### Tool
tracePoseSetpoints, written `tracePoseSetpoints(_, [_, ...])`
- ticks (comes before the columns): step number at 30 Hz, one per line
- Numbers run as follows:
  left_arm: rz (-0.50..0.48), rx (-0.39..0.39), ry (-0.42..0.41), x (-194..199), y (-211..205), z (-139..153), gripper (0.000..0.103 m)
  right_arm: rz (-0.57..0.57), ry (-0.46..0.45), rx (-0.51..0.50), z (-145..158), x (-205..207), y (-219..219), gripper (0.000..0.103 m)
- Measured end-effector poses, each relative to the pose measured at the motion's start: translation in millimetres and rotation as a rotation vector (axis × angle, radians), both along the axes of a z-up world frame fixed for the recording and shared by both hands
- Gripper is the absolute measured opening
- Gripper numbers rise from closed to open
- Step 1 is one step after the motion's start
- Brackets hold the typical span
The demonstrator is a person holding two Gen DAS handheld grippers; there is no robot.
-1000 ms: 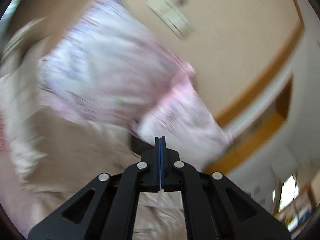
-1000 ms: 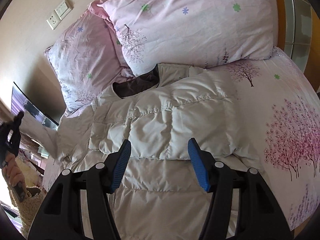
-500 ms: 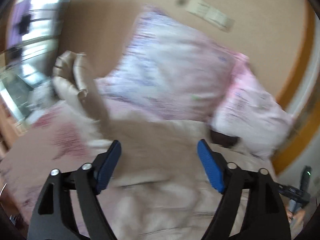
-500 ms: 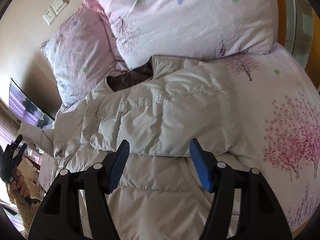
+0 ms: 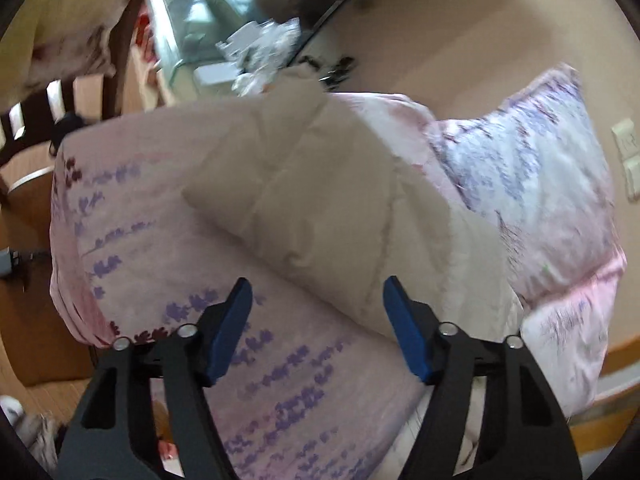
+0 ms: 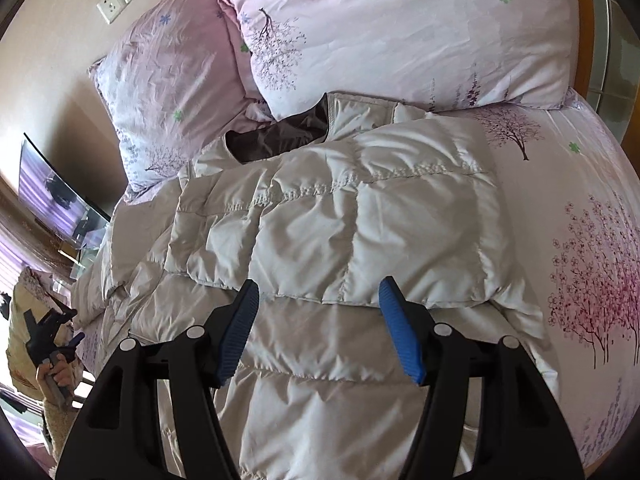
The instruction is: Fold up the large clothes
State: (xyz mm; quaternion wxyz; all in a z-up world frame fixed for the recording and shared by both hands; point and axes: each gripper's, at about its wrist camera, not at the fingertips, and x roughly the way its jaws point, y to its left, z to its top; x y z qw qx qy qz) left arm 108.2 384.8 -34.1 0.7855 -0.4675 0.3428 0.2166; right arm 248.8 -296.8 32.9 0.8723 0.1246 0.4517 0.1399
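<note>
Down jacket [image 6: 332,232], cream and quilted, lies spread over the floral bedsheet [image 6: 568,208], filling the centre of the right wrist view. Its dark-lined collar [image 6: 280,136] points toward the two pillows [image 6: 400,28] at the top of the frame. One sleeve is already folded across the chest as a flat panel in mid-frame, probably to narrow the body before a lengthwise fold. The other sleeve [image 5: 320,200] lies out over the sheet in the centre of the left wrist view, not yet folded in.

Right gripper [image 6: 318,320] hovers at lower centre over the hem of the folded panel. Its blue pads stand partly apart and hold nothing, likely waiting while the other hand works.

Left gripper [image 5: 316,320] is aimed at the loose sleeve's lower edge. Its jaws are closing, yet the pads are clear of the cloth and nothing is between them. It also shows at the lower left edge of the right wrist view, held in a hand [image 6: 60,372] beside the bed.

A second ago the left view showed blurred pillows and wall, with the jaws pressed together. Half a second ago they were spread wider than now. The right view has changed little: the jacket merely sits slightly larger in frame.
</note>
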Motion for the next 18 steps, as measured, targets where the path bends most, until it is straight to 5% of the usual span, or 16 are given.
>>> tracePoseSetpoints(4, [0.107,-0.047,-0.044,4,11,-6,0.059,-0.001,0.005,0.002,-2,-2,0,0.064])
tracePoseSetpoints(5, [0.128,-0.059,-0.053,4,14,-9,0.048,-0.001,0.005,0.000,-2,-2,0,0.064])
tracePoseSetpoints(6, [0.140,-0.060,-0.049,6,18,-12,0.026,-0.002,0.005,0.002,-2,-2,0,0.064])
tracePoseSetpoints(8, [0.122,-0.060,-0.047,18,22,-13,0.010,-0.006,0.010,0.004,-3,-2,-1,0.064])
tracePoseSetpoints(14, [-0.002,0.057,-0.214,38,-13,56,0.006,-0.006,-0.006,0.002,1,-4,-1,0.064])
tracePoseSetpoints(18, [-0.216,0.116,-0.388,66,-82,122,0.006,-0.008,-0.029,0.001,8,-5,-1,0.064])
